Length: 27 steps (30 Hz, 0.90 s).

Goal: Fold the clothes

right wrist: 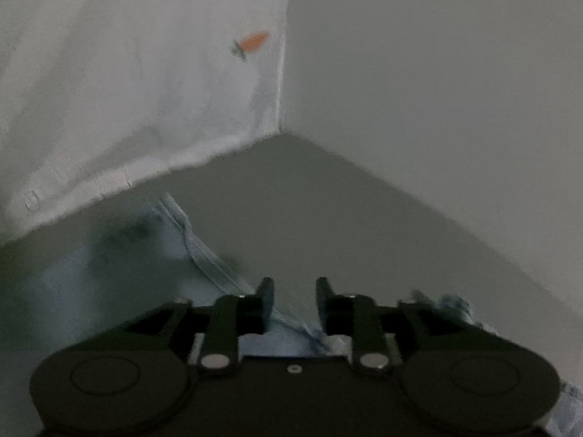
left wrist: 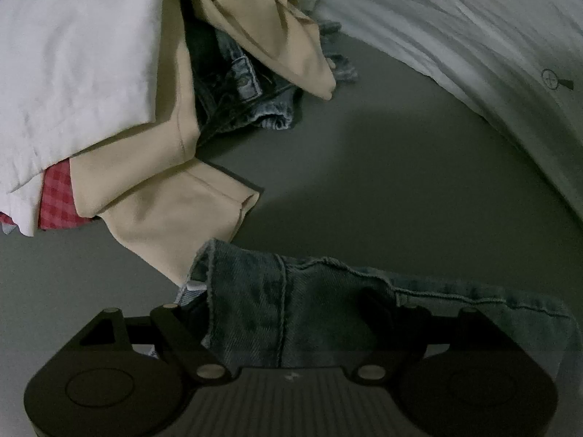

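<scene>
A blue denim garment (left wrist: 291,309) drapes over my left gripper (left wrist: 288,327); its fingers are hidden under the cloth, so its state does not show. In the right wrist view my right gripper (right wrist: 294,302) stands slightly open over the pale inside of the denim garment (right wrist: 175,273), with a seam running between its fingers (right wrist: 266,302). The fingers are apart and do not pinch the cloth.
A pile of clothes lies at the left: a white garment (left wrist: 80,65), beige trousers (left wrist: 175,211), a red checked cloth (left wrist: 58,196) and more denim (left wrist: 240,98). A white sheet (left wrist: 473,43) lies at the right. A white cloth with a carrot print (right wrist: 251,42) hangs ahead. The surface (left wrist: 382,189) is grey.
</scene>
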Motion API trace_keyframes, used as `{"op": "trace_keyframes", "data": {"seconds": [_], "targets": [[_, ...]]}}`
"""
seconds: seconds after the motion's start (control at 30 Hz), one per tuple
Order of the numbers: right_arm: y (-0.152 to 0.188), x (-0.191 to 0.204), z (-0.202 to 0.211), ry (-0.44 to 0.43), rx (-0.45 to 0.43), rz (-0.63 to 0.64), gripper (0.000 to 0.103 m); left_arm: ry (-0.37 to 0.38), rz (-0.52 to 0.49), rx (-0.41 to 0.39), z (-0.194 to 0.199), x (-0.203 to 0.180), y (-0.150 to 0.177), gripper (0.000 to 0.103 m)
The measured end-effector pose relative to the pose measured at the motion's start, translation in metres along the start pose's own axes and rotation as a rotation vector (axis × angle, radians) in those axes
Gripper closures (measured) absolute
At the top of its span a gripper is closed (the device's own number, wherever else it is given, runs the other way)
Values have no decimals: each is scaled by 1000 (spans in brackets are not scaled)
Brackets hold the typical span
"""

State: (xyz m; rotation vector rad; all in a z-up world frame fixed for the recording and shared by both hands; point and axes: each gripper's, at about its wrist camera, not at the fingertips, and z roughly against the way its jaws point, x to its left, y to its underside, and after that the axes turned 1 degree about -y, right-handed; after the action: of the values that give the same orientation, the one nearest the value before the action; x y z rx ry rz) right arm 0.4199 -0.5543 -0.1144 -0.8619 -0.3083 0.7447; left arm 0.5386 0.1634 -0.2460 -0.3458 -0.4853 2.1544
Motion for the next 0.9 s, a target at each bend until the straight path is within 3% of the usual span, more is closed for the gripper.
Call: {"op": "trace_keyframes", "data": {"seconds": [0.3,0.43,0.6,0.7,0.77,0.83,0.9], "targets": [[-20,101,-11,-339,78,-50,65,66,33,-12,8,15,9,20],[-1,143,-12,-399,152,-44,65,120,13,-38,10,22,14,21],[26,162,11,-432,208,-86,65,137,5,-66,10,32,15,35],[37,159,23,-450,242,-113,64,165,49,-90,10,42,14,52],[42,157,29,-447,248,-89,64,246,79,-104,12,50,14,76],[45,151,40,-420,241,-64,64,316,122,-139,16,55,18,82],[52,138,48,-413,235,-87,63,326,122,-178,21,53,21,85]]}}
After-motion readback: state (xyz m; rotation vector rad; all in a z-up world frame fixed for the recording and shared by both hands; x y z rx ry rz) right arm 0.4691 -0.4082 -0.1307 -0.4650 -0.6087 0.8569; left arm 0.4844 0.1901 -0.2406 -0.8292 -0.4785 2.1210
